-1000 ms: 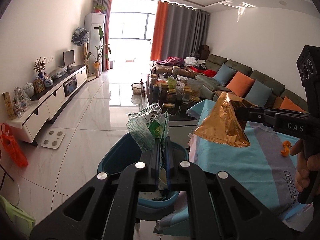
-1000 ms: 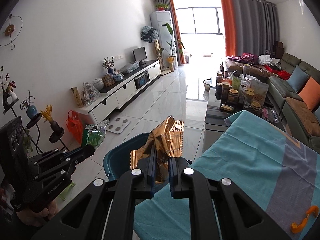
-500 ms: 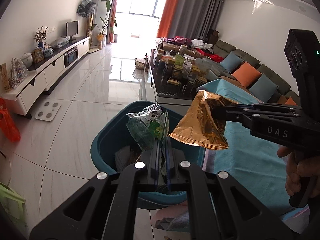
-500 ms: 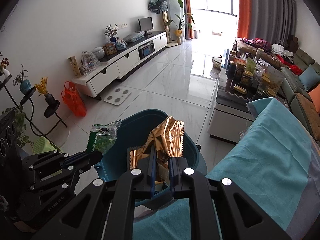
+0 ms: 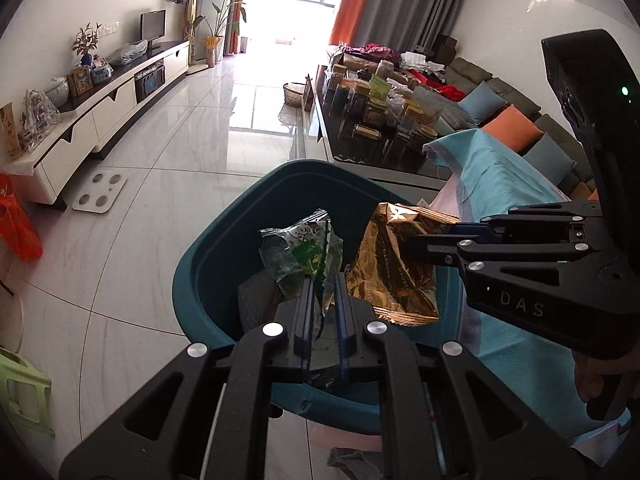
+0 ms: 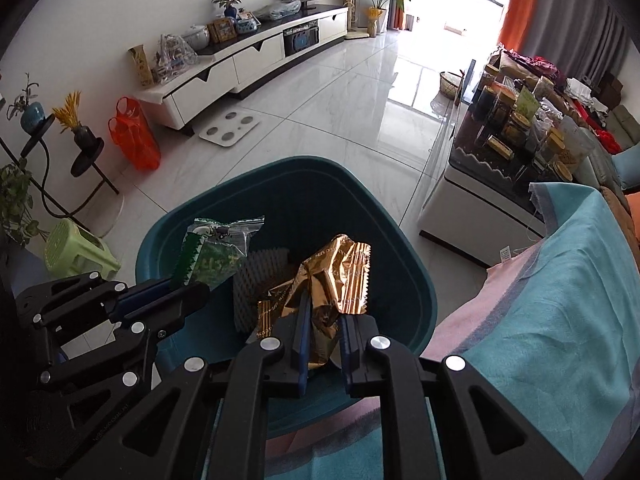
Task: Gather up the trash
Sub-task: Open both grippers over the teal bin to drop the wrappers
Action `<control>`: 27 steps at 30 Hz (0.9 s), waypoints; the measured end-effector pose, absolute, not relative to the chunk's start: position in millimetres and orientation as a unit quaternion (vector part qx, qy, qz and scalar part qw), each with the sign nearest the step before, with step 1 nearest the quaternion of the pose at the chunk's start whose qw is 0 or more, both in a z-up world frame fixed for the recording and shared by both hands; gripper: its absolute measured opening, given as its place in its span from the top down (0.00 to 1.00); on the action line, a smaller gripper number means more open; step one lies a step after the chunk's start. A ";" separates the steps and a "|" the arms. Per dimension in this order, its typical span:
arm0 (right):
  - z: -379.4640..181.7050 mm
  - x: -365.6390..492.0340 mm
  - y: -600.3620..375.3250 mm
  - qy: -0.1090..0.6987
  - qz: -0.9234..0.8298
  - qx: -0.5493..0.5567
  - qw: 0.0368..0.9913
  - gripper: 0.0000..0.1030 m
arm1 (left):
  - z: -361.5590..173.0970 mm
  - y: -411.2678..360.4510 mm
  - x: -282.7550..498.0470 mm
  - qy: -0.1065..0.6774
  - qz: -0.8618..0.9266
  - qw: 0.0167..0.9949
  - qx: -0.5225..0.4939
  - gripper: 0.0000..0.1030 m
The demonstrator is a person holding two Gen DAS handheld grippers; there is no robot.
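Left gripper [image 5: 323, 280]: jaws have just been opening and a narrow gap is seen between them. The green wrapper [image 5: 304, 252] is between the pads, upright, with daylight on both sides of its thin lower end, so it is not seen to be pinched. It has not dropped. Its crumpled upper part stands above the fingertips, over the open bin [image 5: 224, 240].

Right gripper [image 6: 324, 304]: clamped on the gold wrapper [image 6: 340, 276]. The crumpled foil fills the space between the pads and fans out above them, serrated edge on top. In the left wrist view the same wrapper is seen hanging from the right fingertips, just inside the bin's right rim.

Both grippers are tilted down into the bin mouth, side by side, tips near each other but apart. The wrappers are not touching.

Bin: teal, rounded, set on the white tiled floor [image 6: 340, 120], right up against the edge of the teal cloth [image 6: 560, 300]. A grey ribbed sheet [image 6: 260, 280] is already lying inside, below and between the two wrappers. Whether anything lies deeper in the bin cannot be told; it is hidden by the grippers.

A hand [image 5: 600, 376] is seen on the right gripper's handle at the right edge of the left wrist view.
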State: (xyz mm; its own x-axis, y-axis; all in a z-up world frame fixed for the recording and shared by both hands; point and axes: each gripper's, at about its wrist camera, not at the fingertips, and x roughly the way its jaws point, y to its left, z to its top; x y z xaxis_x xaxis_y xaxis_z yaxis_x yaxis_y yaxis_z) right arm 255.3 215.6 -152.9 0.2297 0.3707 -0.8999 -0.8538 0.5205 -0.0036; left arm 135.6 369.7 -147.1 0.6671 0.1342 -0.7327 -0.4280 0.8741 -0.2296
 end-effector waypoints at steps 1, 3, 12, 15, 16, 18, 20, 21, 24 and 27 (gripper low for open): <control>-155.8 256.1 217.9 0.468 0.413 -0.264 0.735 0.88 | -150.9 370.5 138.0 0.381 0.158 0.890 -0.196 0.89; -159.1 256.4 219.9 0.470 0.409 -0.271 0.734 0.86 | -154.8 370.6 142.1 0.386 0.160 0.887 -0.197 0.88; -157.9 265.9 205.7 0.474 0.406 -0.240 0.744 0.69 | -159.3 369.3 147.9 0.391 0.178 0.881 -0.199 0.42; -148.6 270.7 194.2 0.469 0.405 -0.214 0.755 0.63 | -154.9 365.9 148.4 0.389 0.180 0.883 -0.194 0.35; -144.8 272.0 190.3 0.466 0.404 -0.206 0.759 0.60 | -153.0 364.5 150.1 0.387 0.181 0.884 -0.192 0.34; -136.6 276.5 180.9 0.460 0.406 -0.189 0.767 0.60 | -149.2 364.0 146.6 0.383 0.183 0.885 -0.192 0.25; -127.3 277.9 171.0 0.453 0.407 -0.174 0.774 0.58 | -143.5 362.2 145.2 0.378 0.186 0.887 -0.188 0.21; -122.9 279.2 165.8 0.449 0.406 -0.166 0.778 0.54 | -140.7 361.1 145.0 0.376 0.188 0.888 -0.186 0.17; -107.9 280.6 149.9 0.435 0.405 -0.143 0.791 0.46 | -130.1 357.1 141.6 0.367 0.191 0.893 -0.179 0.13; -97.0 279.6 131.2 0.419 0.405 -0.126 0.803 0.35 | -118.9 350.3 138.6 0.360 0.197 0.896 -0.169 0.08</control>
State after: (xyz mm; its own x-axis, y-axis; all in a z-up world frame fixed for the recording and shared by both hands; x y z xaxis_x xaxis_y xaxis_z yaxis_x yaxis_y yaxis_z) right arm 279.6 131.2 -97.0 0.3210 0.5445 -0.7749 -0.7552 0.6409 0.1375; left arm 138.6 350.3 -118.9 0.6632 0.2316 -0.7117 -0.4753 0.8649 -0.1614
